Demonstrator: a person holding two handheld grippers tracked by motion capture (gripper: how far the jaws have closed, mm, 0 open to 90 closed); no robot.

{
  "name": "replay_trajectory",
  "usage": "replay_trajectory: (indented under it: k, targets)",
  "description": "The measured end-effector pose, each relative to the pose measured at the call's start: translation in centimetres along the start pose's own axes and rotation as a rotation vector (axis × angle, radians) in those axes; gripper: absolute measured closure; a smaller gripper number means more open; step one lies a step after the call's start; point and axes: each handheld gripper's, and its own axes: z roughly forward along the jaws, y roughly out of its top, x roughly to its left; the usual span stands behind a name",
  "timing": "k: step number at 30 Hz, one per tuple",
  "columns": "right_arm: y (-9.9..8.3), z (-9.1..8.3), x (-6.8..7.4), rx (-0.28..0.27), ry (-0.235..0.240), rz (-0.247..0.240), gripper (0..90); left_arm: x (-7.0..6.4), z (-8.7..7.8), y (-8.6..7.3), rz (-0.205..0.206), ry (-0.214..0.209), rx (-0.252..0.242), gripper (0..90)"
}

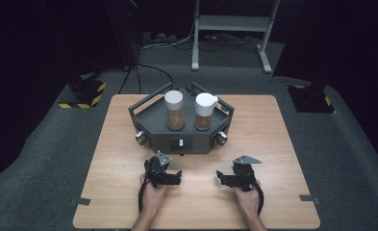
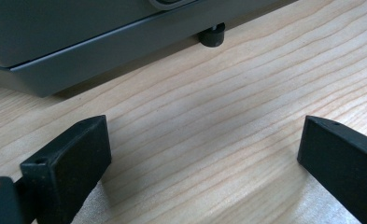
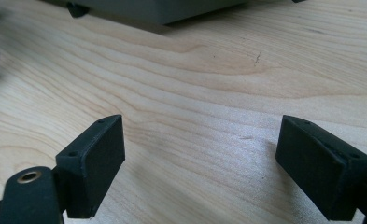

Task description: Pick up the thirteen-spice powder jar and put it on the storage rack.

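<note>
The wooden worktop stood on a grey carpeted floor, with the legs of a white metal frame beyond its far edge and yellow-and-black striped bases off both far corners. A grey tray with raised rails sat on the worktop's far half, about midway between the left and right edges, its front wall facing the person. In the left gripper view that wall filled the upper left, and one small black foot rested on the wood beneath it.

Two jars stood upright inside the tray, side by side and close together. The left jar had a flat white cap and brown contents; the right jar had a white cap with a spout-like lip, and the same brown fill.

The person's left hand and right hand came in over the near edge, each holding a tool low over the bare wood in front of the tray. The left gripper had its jaws spread wide with nothing between them, its own view showing only wood grain in the gap. The right gripper was likewise spread wide on nothing, well apart from the left one, their jaw ends pointing toward each other.
</note>
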Motion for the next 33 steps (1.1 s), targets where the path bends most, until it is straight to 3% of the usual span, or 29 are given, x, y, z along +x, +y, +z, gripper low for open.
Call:
replay_trajectory:
  k: [4,33]
  targets:
    - [0.3,0.4,1.8,0.026,-0.054,-0.078,11.2,0.0,0.0,0.0,0.0,0.0,0.0,2.6]
    - [0.4,0.5,2.0,0.026,-0.061,-0.069,10.2,0.0,0.1,0.0,-0.001,0.0,0.0,2.4]
